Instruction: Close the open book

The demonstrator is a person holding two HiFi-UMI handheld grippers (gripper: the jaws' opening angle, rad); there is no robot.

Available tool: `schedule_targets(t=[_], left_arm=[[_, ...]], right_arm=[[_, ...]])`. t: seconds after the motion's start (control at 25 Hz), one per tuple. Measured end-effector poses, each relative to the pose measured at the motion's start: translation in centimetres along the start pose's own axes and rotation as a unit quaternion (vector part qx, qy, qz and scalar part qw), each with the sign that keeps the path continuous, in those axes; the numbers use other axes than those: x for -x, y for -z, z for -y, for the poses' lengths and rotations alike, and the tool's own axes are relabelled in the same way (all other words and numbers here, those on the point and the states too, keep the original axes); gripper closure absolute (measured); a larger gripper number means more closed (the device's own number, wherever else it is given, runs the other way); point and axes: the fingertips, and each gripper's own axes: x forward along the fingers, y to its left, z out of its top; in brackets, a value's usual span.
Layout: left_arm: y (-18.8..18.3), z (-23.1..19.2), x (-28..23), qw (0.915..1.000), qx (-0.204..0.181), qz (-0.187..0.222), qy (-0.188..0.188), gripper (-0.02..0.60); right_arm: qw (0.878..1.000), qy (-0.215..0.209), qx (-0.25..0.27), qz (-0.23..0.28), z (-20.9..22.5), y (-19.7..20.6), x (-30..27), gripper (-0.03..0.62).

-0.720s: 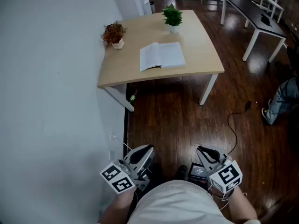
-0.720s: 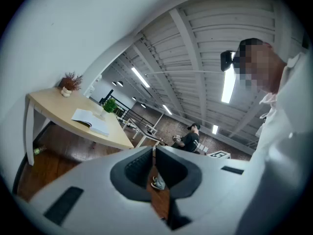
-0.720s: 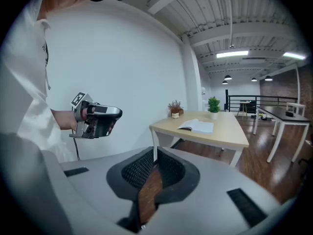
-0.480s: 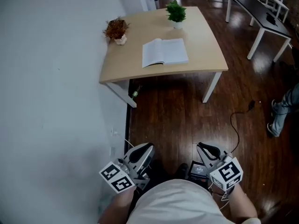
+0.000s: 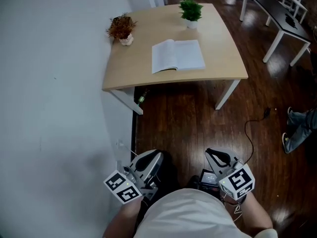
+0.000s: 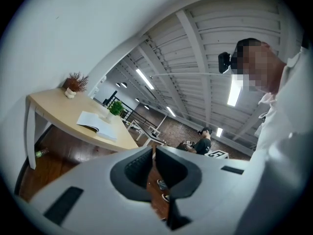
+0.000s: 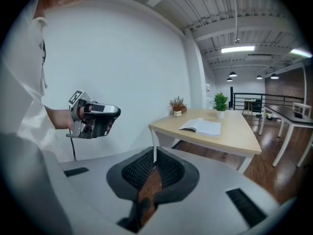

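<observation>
While left gripper [image 5: 148,161] and right gripper [image 5: 218,158] hang at waist, jaws pinched together, empty | book [image 5: 177,56] open on surface [image 5: 130,76], well apart | step: approach | next: walk up, catch one cover.

Office, loft-type open workspace. Light wood table [image 5: 136,66] w/ white legs sits by plain white wall [image 5: 49,83] on left. On it: open book [image 5: 177,55], green pot plant [image 5: 190,9] and dried pot plant [image 5: 120,28]. Dark wood floor [image 5: 183,123]. More white-legged desks [image 5: 270,13] far right. Overhead, exposed white ceiling beams [image 6: 205,38] w/ strip lights [image 6: 144,79]. Far end: brick wall [image 6: 173,130], black railing [image 7: 249,99], seated person [image 6: 203,142].
</observation>
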Motion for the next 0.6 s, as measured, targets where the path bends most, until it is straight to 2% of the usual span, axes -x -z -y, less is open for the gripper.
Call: schedule_targets(t=[0.36,0.6], left_arm=[[-7.2,-9.9,-2.0,0.9994,0.002,-0.013,0.031,0.584],[-10.4,-15.5,-2.3,0.9986,0.011,-0.023,0.046,0.583]], right_arm=[[1.000,0.017,0.000,-0.008,1.6,-6.0,-10.8,0.591],[0.999,0.031,0.002,-0.016,2.0,-8.8,-16.4,0.591]])
